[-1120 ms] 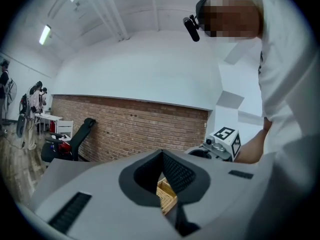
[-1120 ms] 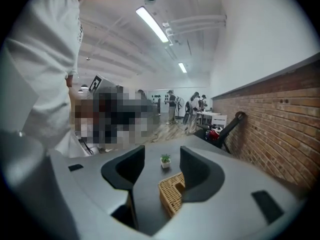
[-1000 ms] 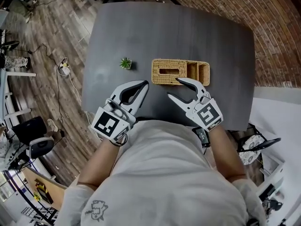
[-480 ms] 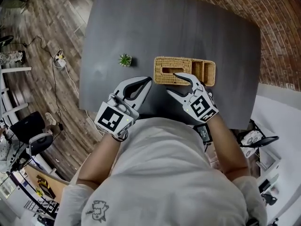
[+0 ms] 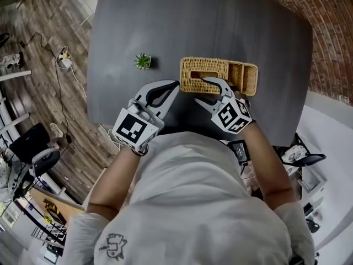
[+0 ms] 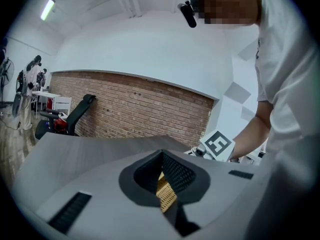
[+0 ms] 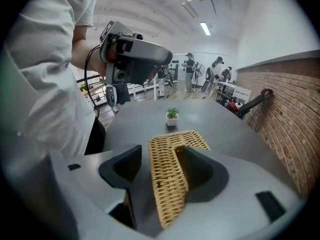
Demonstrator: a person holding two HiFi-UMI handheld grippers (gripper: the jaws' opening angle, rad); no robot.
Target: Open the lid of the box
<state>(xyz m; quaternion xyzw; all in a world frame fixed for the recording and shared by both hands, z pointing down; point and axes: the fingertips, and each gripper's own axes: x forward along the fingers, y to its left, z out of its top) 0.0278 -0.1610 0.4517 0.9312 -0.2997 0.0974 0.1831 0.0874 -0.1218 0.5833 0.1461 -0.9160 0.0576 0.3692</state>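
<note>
A woven wicker box (image 5: 238, 77) lies on the dark table (image 5: 165, 26); its slotted lid (image 5: 205, 70) covers the left part, with open compartments to the right. My right gripper (image 5: 207, 91) is open. Its jaws have just been opening and straddle the near wall of the box (image 7: 167, 184), one finger by the lid's slot, the other in front of the wall. No pad presses on the wicker. My left gripper (image 5: 174, 87) is shut and empty, just left of the box's near corner. In the left gripper view a strip of wicker (image 6: 166, 195) shows past its shut jaws (image 6: 161, 156).
A small potted plant (image 5: 143, 61) stands left of the box, also in the right gripper view (image 7: 172, 116). A brick wall runs along the table's far right. Chairs and cables sit on the wooden floor to the left. People stand far off in the room.
Both grippers have come down and forward toward the box. The right jaws have spread wider and now sit over the box's near edge. The left gripper has closed in on the box's left corner.
</note>
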